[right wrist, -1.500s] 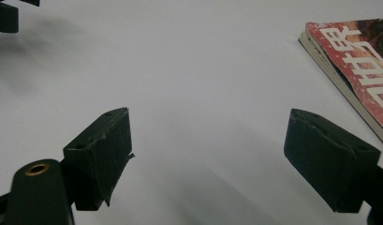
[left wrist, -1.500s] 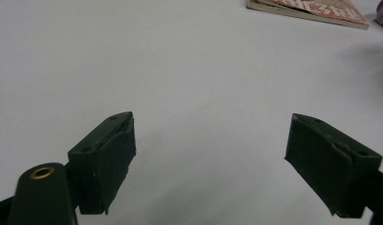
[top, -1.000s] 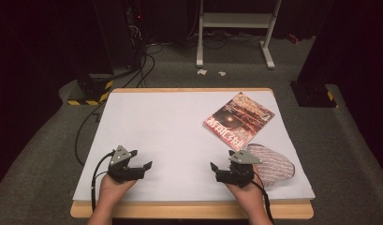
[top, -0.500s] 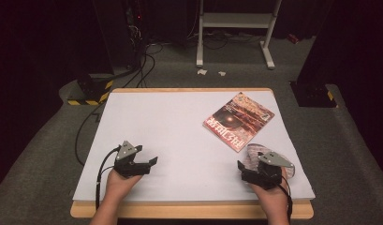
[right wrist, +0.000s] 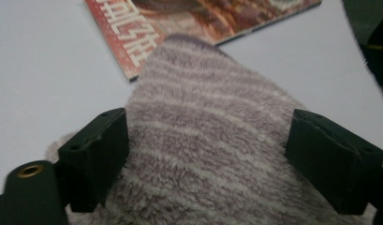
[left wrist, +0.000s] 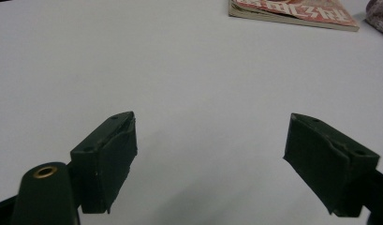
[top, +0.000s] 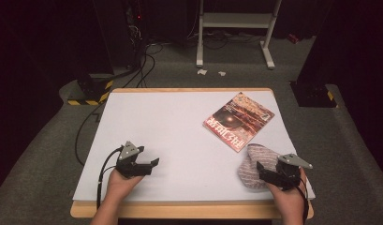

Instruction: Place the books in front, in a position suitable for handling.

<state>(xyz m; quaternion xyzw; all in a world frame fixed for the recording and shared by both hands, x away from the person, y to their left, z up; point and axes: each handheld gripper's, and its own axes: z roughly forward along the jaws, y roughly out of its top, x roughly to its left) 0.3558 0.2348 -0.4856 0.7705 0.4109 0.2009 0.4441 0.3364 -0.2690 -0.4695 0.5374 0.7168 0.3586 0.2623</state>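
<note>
A fuzzy grey-and-white striped cloth (top: 254, 164) (right wrist: 212, 150) lies at the table's front right corner. My right gripper (top: 264, 172) (right wrist: 208, 164) hovers over it, open, with one jaw at each side of the cloth. A red magazine (top: 239, 120) (right wrist: 198, 23) (left wrist: 297, 11) lies flat just beyond the cloth, its near corner touching or tucked under the cloth. My left gripper (top: 149, 165) (left wrist: 210, 159) stands open at the front left, above bare white surface, nothing between its jaws.
The white table top (top: 180, 126) has a wooden rim (top: 189, 210). Beyond the table, on grey carpet, are black cables (top: 137, 65), a yellow-black striped block (top: 88, 93) and a white metal stand (top: 233, 28).
My right gripper has moved right and toward the front edge, now sitting over the striped cloth. The left gripper shifted slightly forward and to the right.
</note>
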